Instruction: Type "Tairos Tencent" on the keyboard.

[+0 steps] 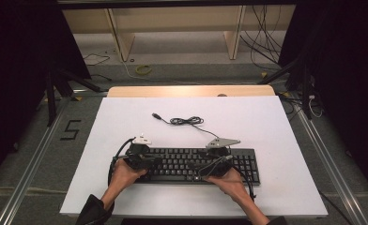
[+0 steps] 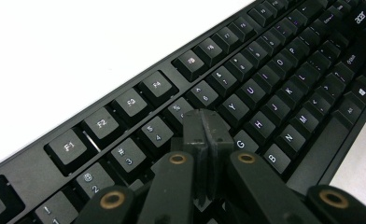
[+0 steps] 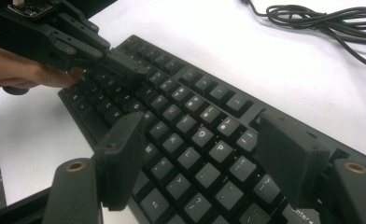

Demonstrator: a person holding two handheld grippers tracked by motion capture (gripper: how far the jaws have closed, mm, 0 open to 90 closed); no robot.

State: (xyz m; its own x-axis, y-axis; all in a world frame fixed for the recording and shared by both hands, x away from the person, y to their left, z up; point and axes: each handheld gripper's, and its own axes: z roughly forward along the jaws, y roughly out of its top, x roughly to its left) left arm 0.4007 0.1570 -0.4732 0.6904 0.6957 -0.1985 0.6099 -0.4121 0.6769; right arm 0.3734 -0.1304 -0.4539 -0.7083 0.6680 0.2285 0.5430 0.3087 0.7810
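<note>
While the left gripper (image 2: 204,133), jaws pressed together, bears on the keyboard (image 1: 196,164) near G, it may strike neighbouring keys. Over the keyboard's P key, the right gripper (image 3: 204,154) hangs with jaws wide apart and could snag keycaps.

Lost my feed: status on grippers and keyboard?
Left gripper shut, tips over the keys near T. Right gripper open above the keyboard, nothing held. Cable coiled behind, clear.

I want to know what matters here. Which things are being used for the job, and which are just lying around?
Being used: keyboard; left gripper, shut, tip on the keys; right gripper, open above the keys.

Just lying around: coiled cable on the white table.
</note>
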